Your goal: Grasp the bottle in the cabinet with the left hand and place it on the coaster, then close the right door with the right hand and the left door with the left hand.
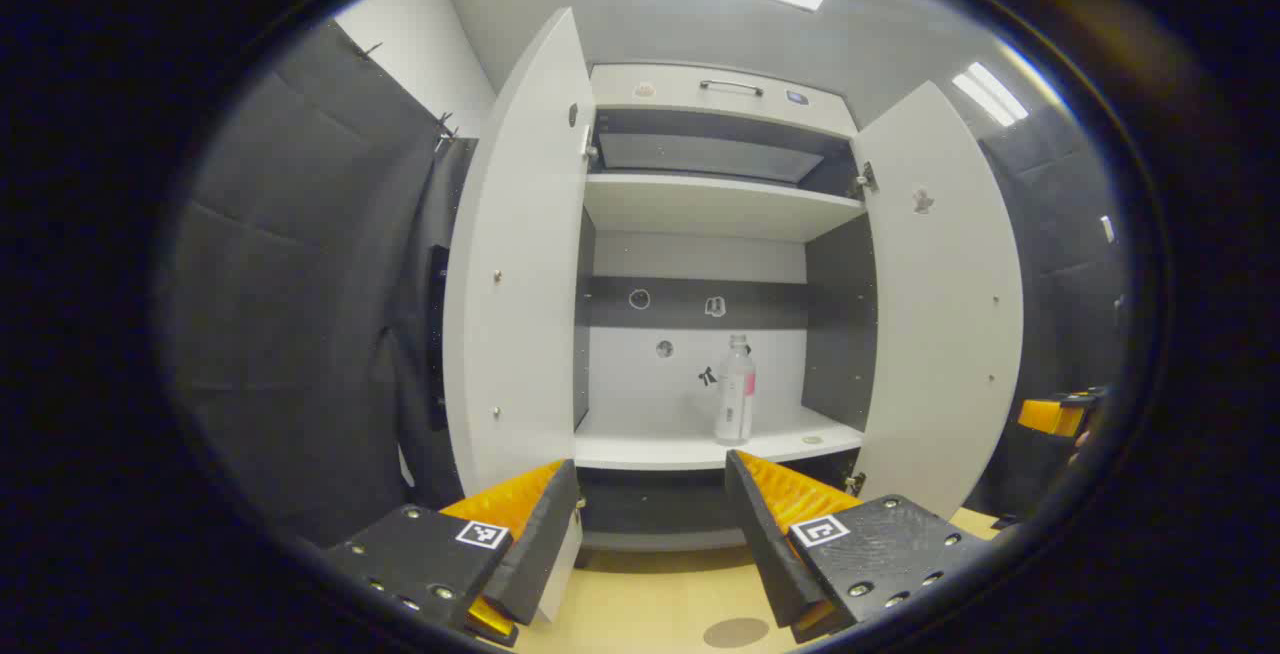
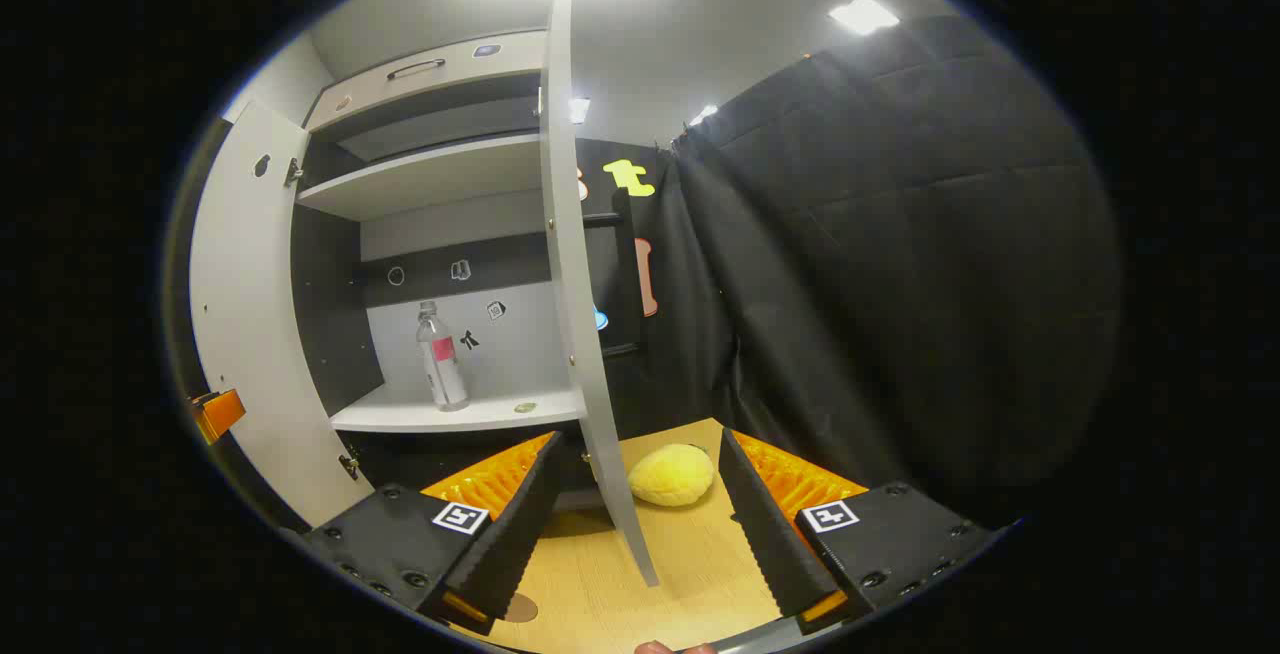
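Note:
A clear bottle point(image 1: 735, 389) with a pink label stands upright on the lower shelf of the white cabinet point(image 1: 700, 449), right of centre. Both doors are swung open: the left door point(image 1: 515, 264) and the right door point(image 1: 940, 304). My left gripper point(image 1: 650, 524) is open, in front of the cabinet and short of the bottle. A round brown coaster point(image 1: 735, 632) lies on the wooden table just below it. In the right gripper view, my right gripper point(image 2: 640, 524) is open, and the right door's edge point(image 2: 585, 334) runs down between its fingers without touching them. The bottle point(image 2: 441, 367) stands beyond.
A yellow lemon-shaped toy point(image 2: 672, 474) lies on the table right of the right door. A small flat object point(image 2: 524, 407) rests at the shelf's front. The upper shelf point(image 1: 710, 209) is bare. Black cloth walls flank the cabinet. The other gripper point(image 1: 1050, 417) shows at the far right.

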Available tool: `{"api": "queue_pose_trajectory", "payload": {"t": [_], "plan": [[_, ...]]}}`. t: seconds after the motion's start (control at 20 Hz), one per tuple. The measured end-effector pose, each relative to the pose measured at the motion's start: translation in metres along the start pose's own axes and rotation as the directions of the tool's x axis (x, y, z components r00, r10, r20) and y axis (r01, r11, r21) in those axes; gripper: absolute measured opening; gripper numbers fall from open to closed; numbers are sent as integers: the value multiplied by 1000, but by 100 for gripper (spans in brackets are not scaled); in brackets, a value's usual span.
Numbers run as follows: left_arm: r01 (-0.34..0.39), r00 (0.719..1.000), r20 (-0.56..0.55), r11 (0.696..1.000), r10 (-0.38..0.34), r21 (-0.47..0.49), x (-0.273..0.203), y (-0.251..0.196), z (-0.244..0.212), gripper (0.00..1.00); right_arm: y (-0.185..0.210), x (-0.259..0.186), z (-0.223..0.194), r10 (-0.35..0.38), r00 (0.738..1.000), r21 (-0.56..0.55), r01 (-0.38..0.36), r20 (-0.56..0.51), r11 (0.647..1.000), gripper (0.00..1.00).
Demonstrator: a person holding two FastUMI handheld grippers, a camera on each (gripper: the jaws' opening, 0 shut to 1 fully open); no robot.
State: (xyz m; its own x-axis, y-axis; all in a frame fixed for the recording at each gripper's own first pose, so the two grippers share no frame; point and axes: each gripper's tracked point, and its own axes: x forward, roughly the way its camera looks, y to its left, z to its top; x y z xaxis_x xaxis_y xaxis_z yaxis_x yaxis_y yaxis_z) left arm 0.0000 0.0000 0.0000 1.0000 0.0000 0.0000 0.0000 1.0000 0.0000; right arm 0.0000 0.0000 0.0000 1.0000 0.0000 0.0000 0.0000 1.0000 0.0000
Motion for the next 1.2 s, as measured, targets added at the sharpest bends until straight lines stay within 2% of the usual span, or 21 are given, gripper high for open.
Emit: {"api": "queue_pose_trajectory", "payload": {"t": [0.05,0.2,0.55,0.65,0.8,0.85,0.9,1.0,1.2], "plan": [[11,1000,-7,1000,-11,-10,1,0,-4,87,0,-2,0,-10,1000,2,10,3,1000,98],[39,999,-22,999,-40,-29,3,0,-11,87,6,-7,-3,-33,999,-9,34,9,999,98],[46,997,-60,998,-49,-47,11,7,-25,86,14,-20,0,-60,998,-30,61,32,998,98],[78,993,-86,995,-84,-62,10,3,-31,87,15,-19,-2,-62,998,-33,63,26,997,94],[98,989,-102,993,-103,-61,8,6,-35,87,16,-17,-8,-55,998,-28,55,3,998,94],[100,989,-106,993,-106,-64,8,7,-37,87,16,-19,-9,-56,998,-32,55,-3,998,98],[104,988,-108,992,-112,-72,8,6,-37,87,17,-20,-8,-58,998,-41,57,-9,998,94],[120,986,-107,988,-130,-94,9,3,-37,87,20,-21,-5,-61,998,-56,60,-19,997,98],[153,981,-102,983,-164,-104,20,-11,-33,87,7,-25,6,-87,996,-66,85,-30,994,98]]}}
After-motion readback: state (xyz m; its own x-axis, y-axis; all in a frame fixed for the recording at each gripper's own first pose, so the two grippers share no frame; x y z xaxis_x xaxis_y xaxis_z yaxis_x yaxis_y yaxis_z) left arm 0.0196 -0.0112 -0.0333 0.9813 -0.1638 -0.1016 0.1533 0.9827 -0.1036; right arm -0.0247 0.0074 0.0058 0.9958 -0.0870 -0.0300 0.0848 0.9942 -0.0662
